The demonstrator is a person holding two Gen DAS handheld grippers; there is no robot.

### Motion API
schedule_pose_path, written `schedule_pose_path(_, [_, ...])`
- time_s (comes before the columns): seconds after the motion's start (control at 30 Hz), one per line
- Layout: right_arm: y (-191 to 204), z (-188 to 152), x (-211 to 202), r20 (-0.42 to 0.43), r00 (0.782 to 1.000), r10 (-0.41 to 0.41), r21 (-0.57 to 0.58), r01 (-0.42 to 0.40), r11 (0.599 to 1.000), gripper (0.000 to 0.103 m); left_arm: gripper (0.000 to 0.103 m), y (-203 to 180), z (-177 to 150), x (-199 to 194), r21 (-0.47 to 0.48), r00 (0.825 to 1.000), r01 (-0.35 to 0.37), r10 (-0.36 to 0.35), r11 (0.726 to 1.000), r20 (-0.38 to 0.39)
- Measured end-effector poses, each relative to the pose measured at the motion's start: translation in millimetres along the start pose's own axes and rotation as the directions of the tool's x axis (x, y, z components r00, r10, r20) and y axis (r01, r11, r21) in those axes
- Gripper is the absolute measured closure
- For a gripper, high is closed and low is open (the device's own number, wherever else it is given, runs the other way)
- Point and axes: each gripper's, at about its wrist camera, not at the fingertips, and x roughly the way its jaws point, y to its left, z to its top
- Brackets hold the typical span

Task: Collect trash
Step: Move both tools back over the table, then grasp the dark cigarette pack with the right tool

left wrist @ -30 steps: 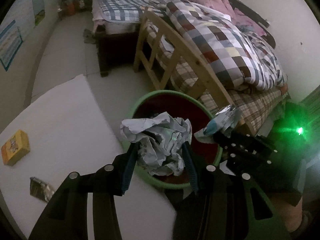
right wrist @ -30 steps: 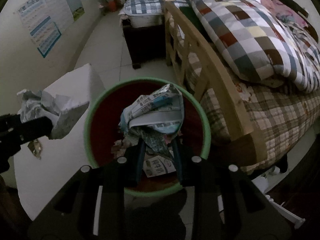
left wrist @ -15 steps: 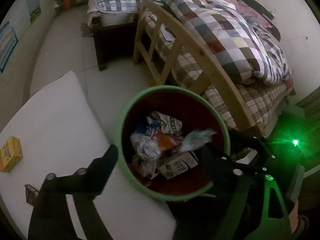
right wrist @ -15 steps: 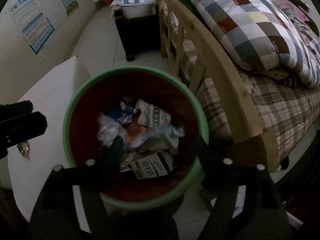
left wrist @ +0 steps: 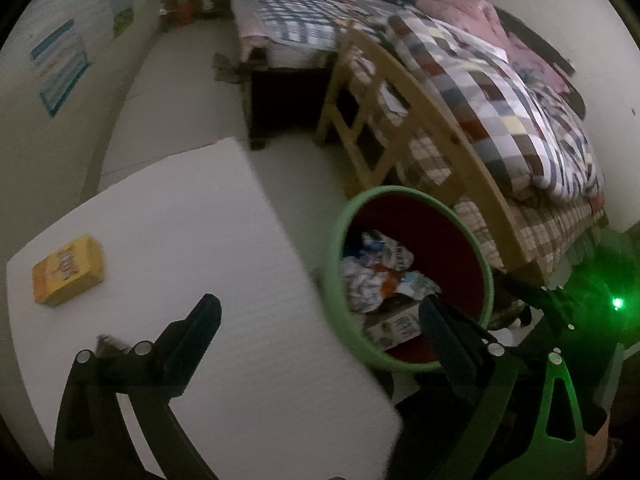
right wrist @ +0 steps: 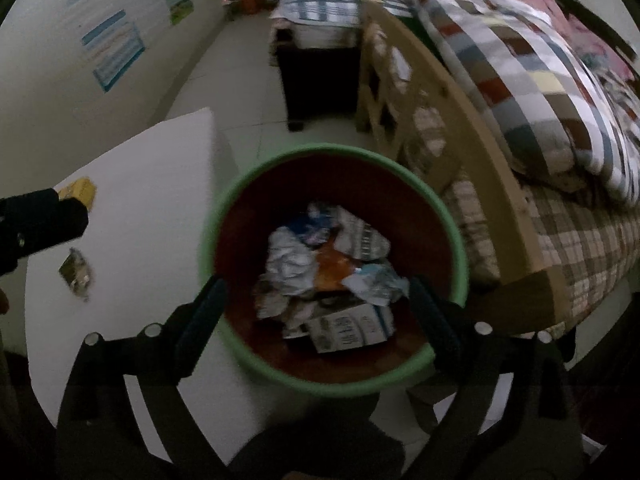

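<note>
white table (left wrist: 168,240) | foil wrapper (right wrist: 76,274) clear only right-wrist | both tongs empty

A home bedroom.
Wooden-framed bed (right wrist: 448,128) with patchwork quilt (right wrist: 532,92) at two o'clock; wall posters (right wrist: 112,48) at ten o'clock.

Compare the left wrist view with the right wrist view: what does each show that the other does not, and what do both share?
Only the left wrist view shows the green indicator light on the other tool.

Only the right wrist view shows the crumpled dark wrapper clearly, lying on the white foam board; in the left view it is mostly hidden behind the claw.

Both show the green-rimmed red bin holding crumpled paper and a carton, the yellow box, the wooden bed frame, and an open, empty claw: left claw, right claw.
</note>
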Motion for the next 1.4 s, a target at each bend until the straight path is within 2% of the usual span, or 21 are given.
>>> schedule_pose_path(0.33, [100,-2,-13,0.014,0.998,0.053,-0.152,-0.051,0.987,0.010,0.008,97,-37,-54,-0.119,0.995,-0.082,0.089,0.990,0.053])
schedule_pose_path(0.57, [177,-4,-11,0.003,0.994,0.105,-0.253,-0.101,0.962,0.009,0.008,180,-77,-88,-0.234,0.986,-0.139,0.156,0.962,0.059])
schedule_pose_path(0.83, [261,-19,16,-0.060,0.989,0.137,-0.374,-0.150,0.915,0.009,0.008,251,-117,-101,-0.321,0.979,-0.184,0.201,0.929,0.021])
schedule_pose_path(1.03, [301,-23,45,-0.103,0.988,0.116,-0.453,-0.151,0.879,0.009,0.008,288,-131,-98,-0.375,0.977,-0.198,0.213,0.906,0.000])
schedule_pose_path(1.4, [339,-24,90,-0.162,0.983,0.080,-0.536,-0.156,0.829,0.009,0.008,318,-124,-82,-0.396,0.978,-0.195,0.209,0.897,-0.008])
